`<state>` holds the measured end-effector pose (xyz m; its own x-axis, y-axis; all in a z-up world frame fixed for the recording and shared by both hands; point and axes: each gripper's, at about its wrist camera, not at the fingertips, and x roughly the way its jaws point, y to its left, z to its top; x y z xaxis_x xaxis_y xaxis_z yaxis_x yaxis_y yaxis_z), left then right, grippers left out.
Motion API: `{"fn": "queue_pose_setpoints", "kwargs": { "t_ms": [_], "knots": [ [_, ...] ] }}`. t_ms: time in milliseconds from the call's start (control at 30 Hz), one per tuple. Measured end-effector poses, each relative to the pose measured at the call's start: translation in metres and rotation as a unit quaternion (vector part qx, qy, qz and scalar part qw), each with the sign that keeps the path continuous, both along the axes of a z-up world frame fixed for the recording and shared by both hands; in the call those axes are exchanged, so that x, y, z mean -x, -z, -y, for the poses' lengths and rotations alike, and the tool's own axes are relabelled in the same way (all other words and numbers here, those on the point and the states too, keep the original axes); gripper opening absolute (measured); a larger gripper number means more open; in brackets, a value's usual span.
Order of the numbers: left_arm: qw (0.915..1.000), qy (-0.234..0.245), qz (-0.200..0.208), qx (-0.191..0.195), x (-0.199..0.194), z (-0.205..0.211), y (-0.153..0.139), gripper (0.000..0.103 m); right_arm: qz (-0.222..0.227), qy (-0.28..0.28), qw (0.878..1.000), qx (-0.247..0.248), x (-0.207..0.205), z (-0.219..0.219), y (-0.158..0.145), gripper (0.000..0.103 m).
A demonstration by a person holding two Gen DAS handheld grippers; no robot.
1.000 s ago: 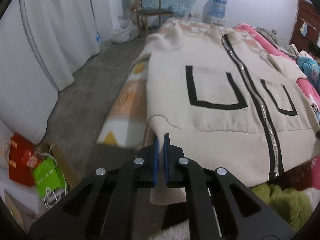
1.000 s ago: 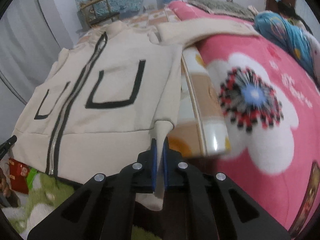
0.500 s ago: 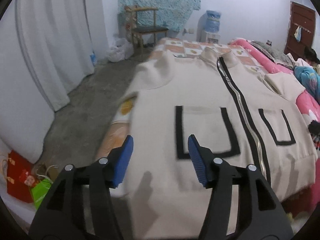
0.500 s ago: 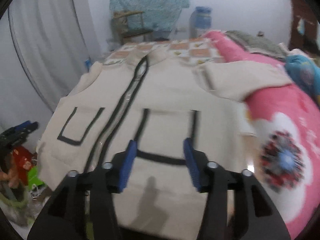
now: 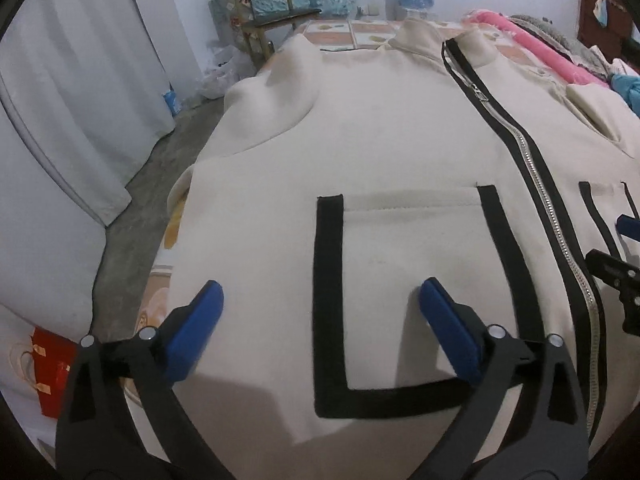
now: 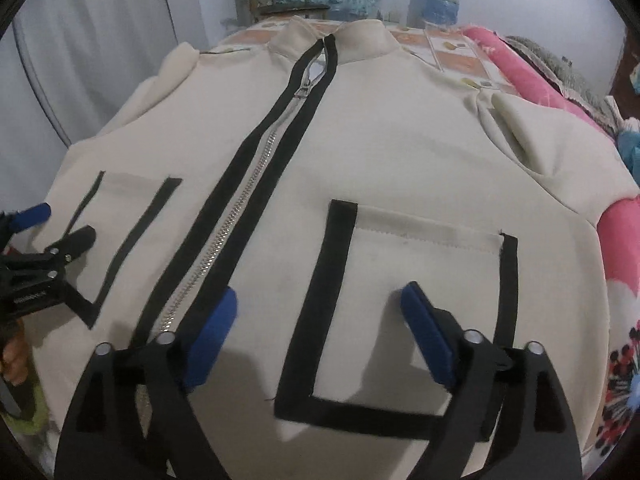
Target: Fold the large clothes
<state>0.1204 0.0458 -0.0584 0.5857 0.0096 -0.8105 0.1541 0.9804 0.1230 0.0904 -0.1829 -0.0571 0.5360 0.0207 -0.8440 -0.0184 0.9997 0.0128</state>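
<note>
Now both tools are free of the cloth: a second ago each was pinching a bottom corner of the cream zip-up jacket (image 5: pixel 400 140) and pulling the hem taut toward the foot of the bed (image 6: pixel 460 52), and half a second ago they had already let go. The left gripper (image 5: pixel 320 300) hovers with its blue pads spread wide over the wearer's right pocket (image 5: pixel 408 292), and the right gripper (image 6: pixel 320 300) hangs just as wide apart over the other pocket (image 6: pixel 412 304), near the zipper (image 6: pixel 236 216). Neither holds anything. Both have moved up from the hem edge to above the garment's lower front. The jacket lies front up and zipped, flat on the bed, collar at the far end; one sleeve (image 5: pixel 272 108) bunches at the shoulder on the floor side, the other sleeve (image 6: pixel 532 140) lies off toward the pink blanket (image 6: pixel 624 320). This reads as the spreading step finished, with the body smooth and squared. The folding itself seems not yet begun, and the sleeves look like the likely first thing to bring inward.
</note>
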Motion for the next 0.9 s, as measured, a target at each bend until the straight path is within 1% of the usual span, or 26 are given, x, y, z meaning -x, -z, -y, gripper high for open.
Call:
{"fn": "queue_pose_setpoints", "kwargs": {
  "t_ms": [33,67,200,367,433,533,567,600,633,667,700,733,800,867,900],
  "knots": [
    [0.9999,0.000,-0.006,0.010,-0.001,-0.003,0.001,0.096,-0.001,0.003,1.000,0.001,0.000,0.001,0.001,0.090],
    [0.9998,0.000,-0.010,0.017,-0.003,-0.005,0.001,0.096,-0.003,0.008,1.000,0.001,-0.002,0.003,0.002,0.096],
    [0.9984,-0.004,-0.028,0.049,-0.008,-0.013,0.004,0.096,-0.006,0.015,1.000,-0.005,-0.005,0.008,0.005,0.097],
    [0.9986,-0.001,-0.020,0.050,-0.008,-0.011,0.006,0.096,-0.009,0.012,1.000,0.001,-0.006,0.006,0.005,0.097],
    [0.9986,0.009,-0.015,0.049,-0.008,-0.012,0.006,0.096,-0.014,0.002,1.000,0.002,-0.008,0.007,0.005,0.097],
    [0.9982,0.015,-0.025,0.053,-0.011,-0.015,0.002,0.096,-0.030,-0.009,0.999,-0.006,-0.014,0.007,0.000,0.097],
    [0.9976,0.017,-0.020,0.064,-0.011,-0.019,-0.003,0.096,-0.019,-0.015,1.000,-0.014,-0.013,0.006,-0.007,0.097],
    [0.9968,0.021,-0.007,0.078,-0.009,-0.025,-0.010,0.096,-0.003,-0.020,1.000,-0.015,-0.012,0.003,-0.015,0.097],
    [0.9955,0.023,0.016,0.091,-0.007,-0.034,-0.022,0.096,0.012,-0.028,0.999,-0.013,-0.012,-0.001,-0.022,0.097],
    [0.9947,0.021,0.033,0.095,-0.007,-0.042,-0.032,0.096,0.019,-0.033,0.999,-0.012,-0.013,-0.004,-0.026,0.097],
    [0.9939,0.011,0.052,0.097,-0.010,-0.055,-0.043,0.096,0.023,-0.037,0.999,-0.017,-0.015,-0.008,-0.029,0.097],
    [0.9931,-0.002,0.061,0.100,-0.015,-0.068,-0.051,0.096,0.024,-0.042,0.999,-0.024,-0.017,-0.010,-0.030,0.097],
    [0.9904,-0.032,0.063,0.119,-0.029,-0.095,-0.059,0.095,0.013,-0.056,0.997,-0.052,-0.025,-0.017,-0.027,0.097],
    [0.9796,-0.083,0.045,0.177,-0.052,-0.138,-0.061,0.095,0.003,-0.064,0.996,-0.063,-0.032,-0.024,-0.022,0.097],
    [0.9713,-0.102,0.030,0.213,-0.063,-0.158,-0.057,0.095,0.001,-0.067,0.996,-0.062,-0.034,-0.026,-0.021,0.097]
  ]
}}
